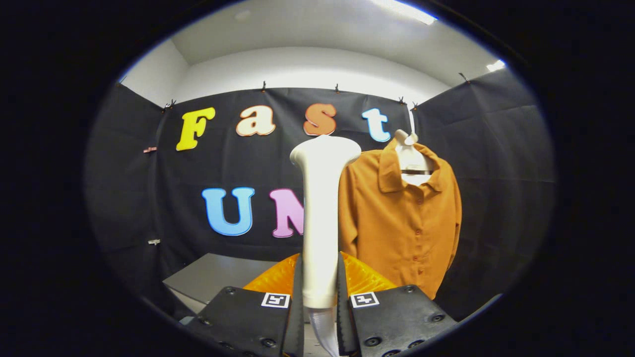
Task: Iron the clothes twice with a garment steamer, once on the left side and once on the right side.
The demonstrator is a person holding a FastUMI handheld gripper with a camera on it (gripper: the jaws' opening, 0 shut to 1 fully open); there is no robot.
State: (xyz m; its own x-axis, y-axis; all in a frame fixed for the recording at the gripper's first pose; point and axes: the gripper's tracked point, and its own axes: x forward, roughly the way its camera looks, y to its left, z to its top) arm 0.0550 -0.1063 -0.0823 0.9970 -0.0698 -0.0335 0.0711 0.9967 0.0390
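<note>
Steamer clamped upright in claw, shirt beyond.

Held the white garment steamer upright in the gripper, both fingers tight on its handle. Blocked the middle way ahead with that steamer. Hung just past it, to the right: the orange shirt, against the black wall. Open room left of the steamer, above the grey tabletop.
</note>
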